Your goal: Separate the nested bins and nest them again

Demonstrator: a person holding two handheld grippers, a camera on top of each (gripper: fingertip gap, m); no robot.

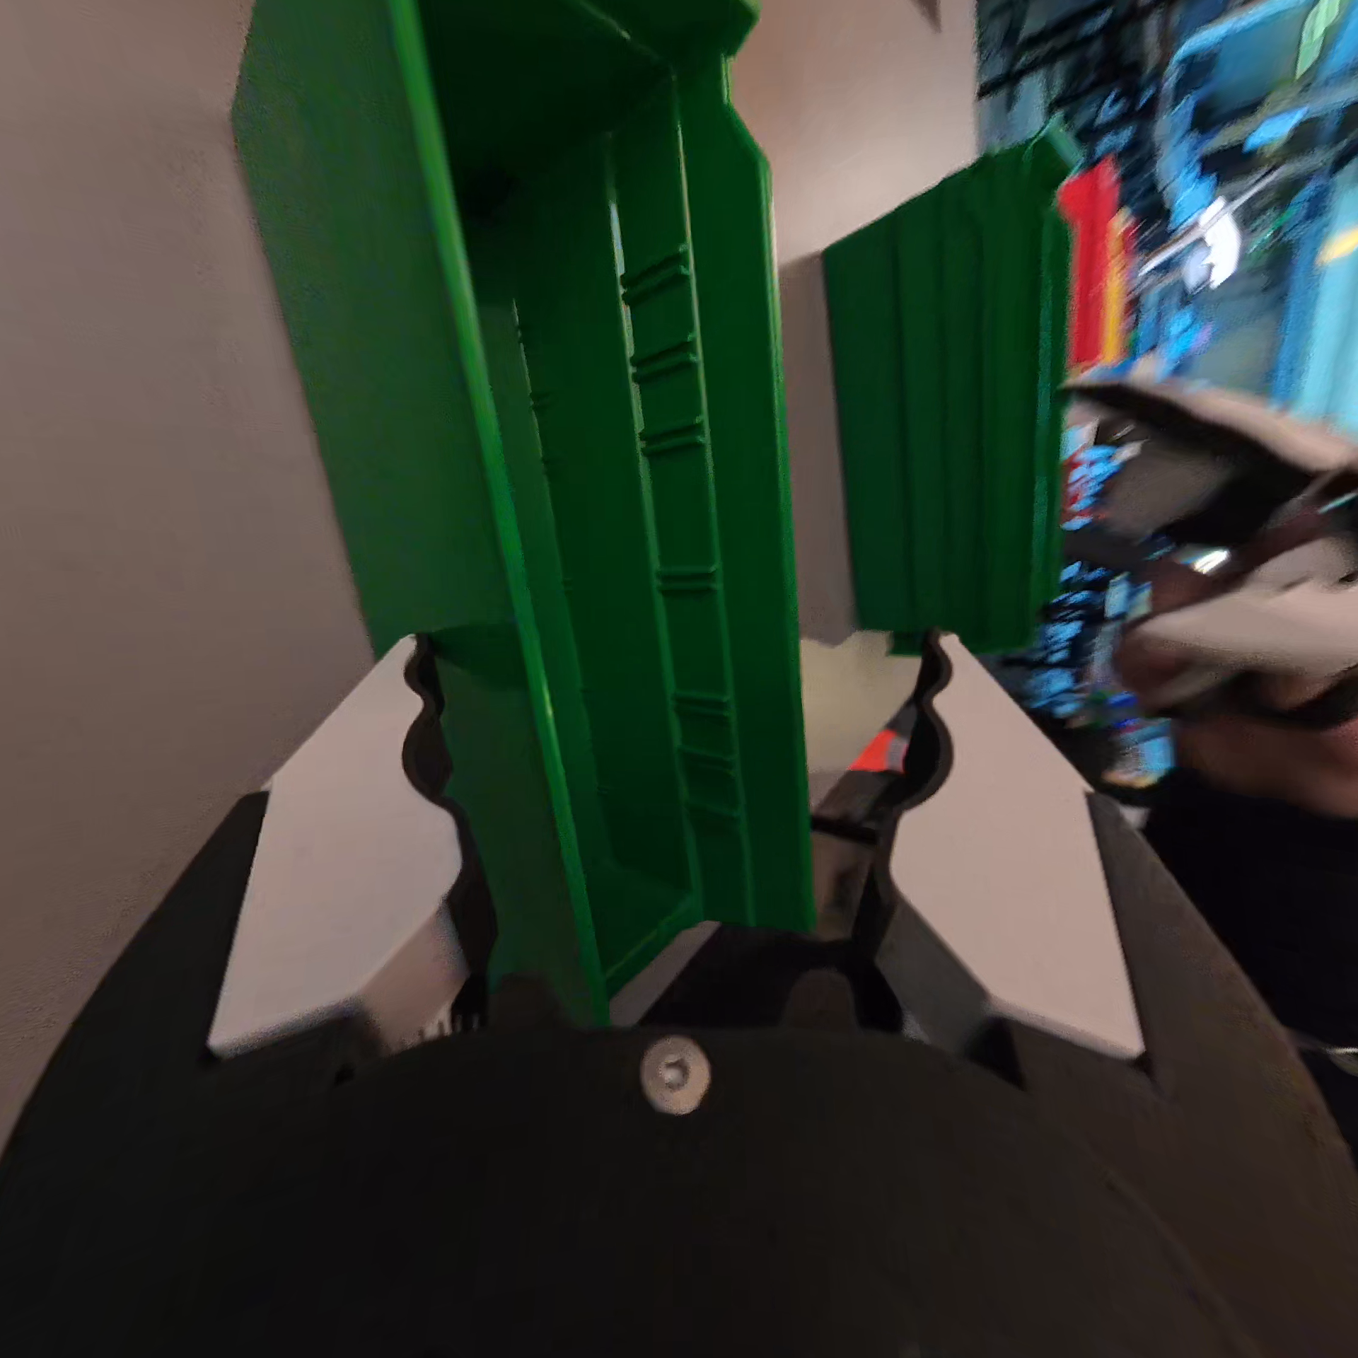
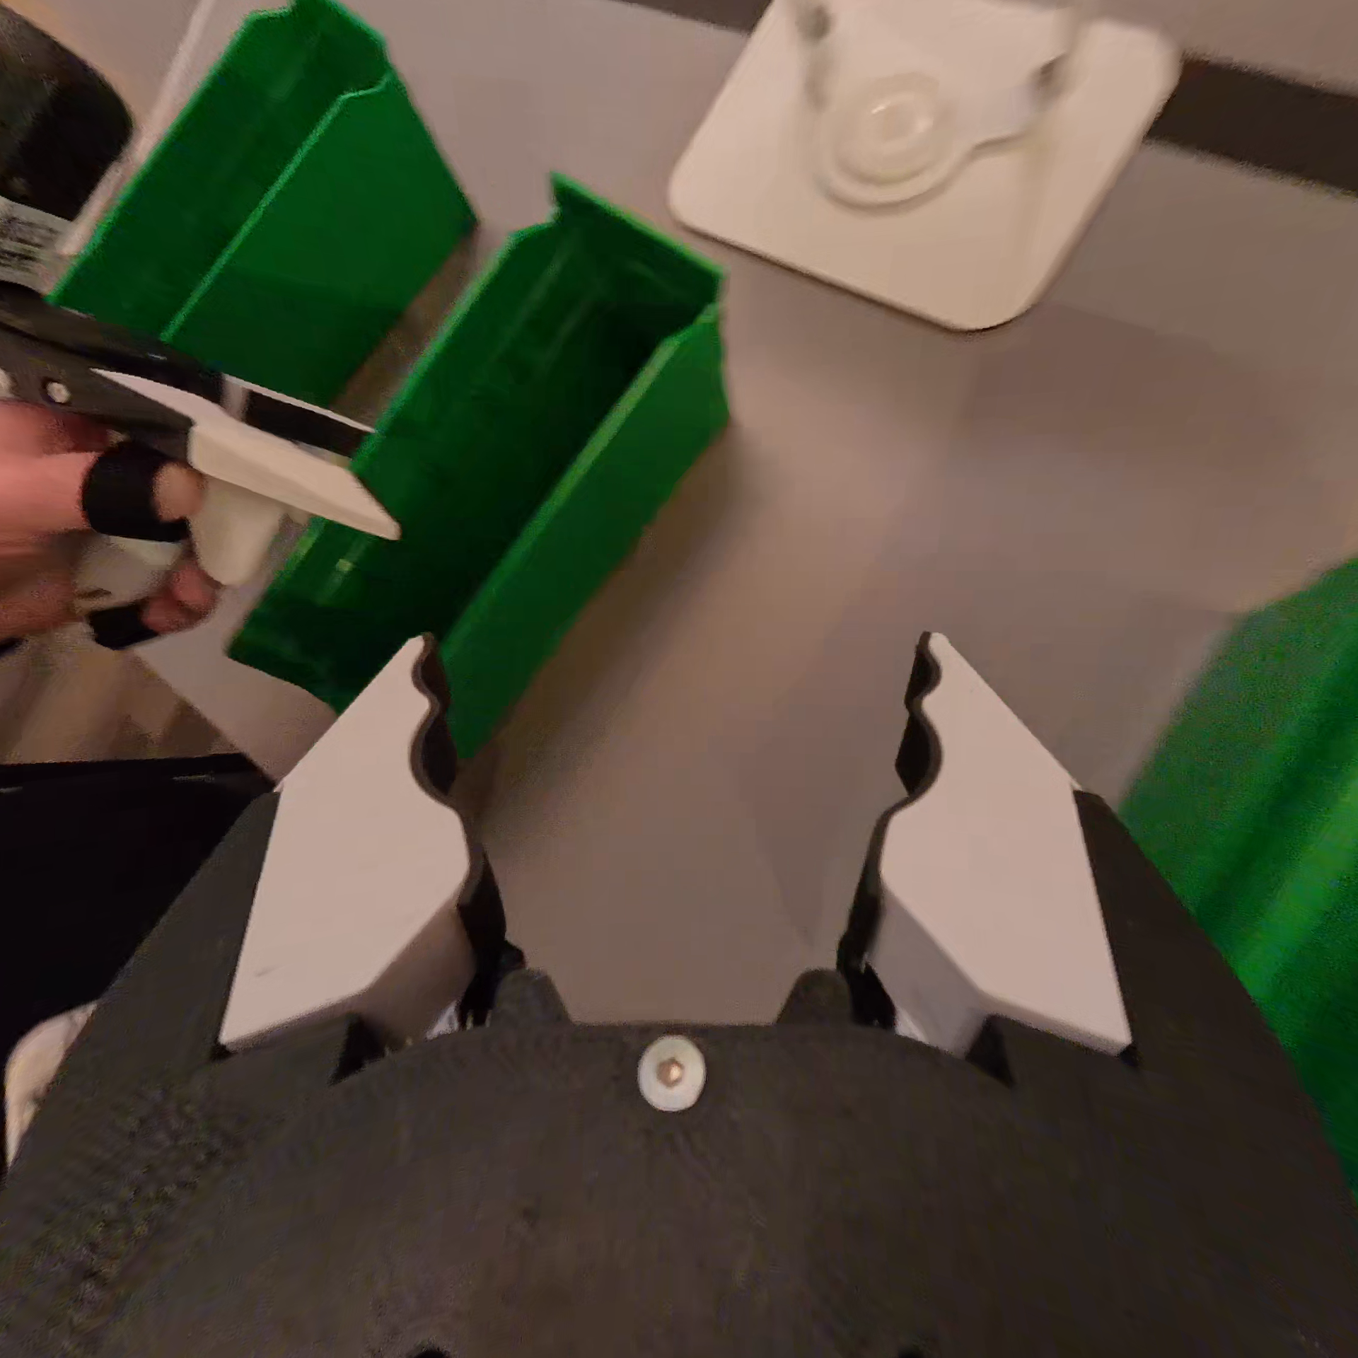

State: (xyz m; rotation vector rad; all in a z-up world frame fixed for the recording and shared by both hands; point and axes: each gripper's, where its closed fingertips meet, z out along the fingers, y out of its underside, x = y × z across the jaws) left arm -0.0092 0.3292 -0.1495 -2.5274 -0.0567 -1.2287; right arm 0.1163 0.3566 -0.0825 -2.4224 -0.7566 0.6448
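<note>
Left wrist view: left gripper [image 1: 676, 647] set wide, a green bin [image 1: 602, 514] standing between the fingers and running to 12 o'clock; left pad against its wall, right pad apart, so probably no firm pinch; motion blur hampers this; a second bin [image 1: 948, 411] lies at 2 o'clock.

Right wrist view: right gripper [image 2: 676, 647] wide open, empty, over bare table [image 2: 845, 514]; three bins counted: far bin [image 2: 279, 213] at 10 o'clock, middle bin [image 2: 529, 441] at 11, near bin [image 2: 1264, 845] at 3; one white pad [image 2: 918, 154] at 1.

Step judged: bins separated, re-nesting due; next needs a closed grip on one wall, then lift over a neighbour.
</note>
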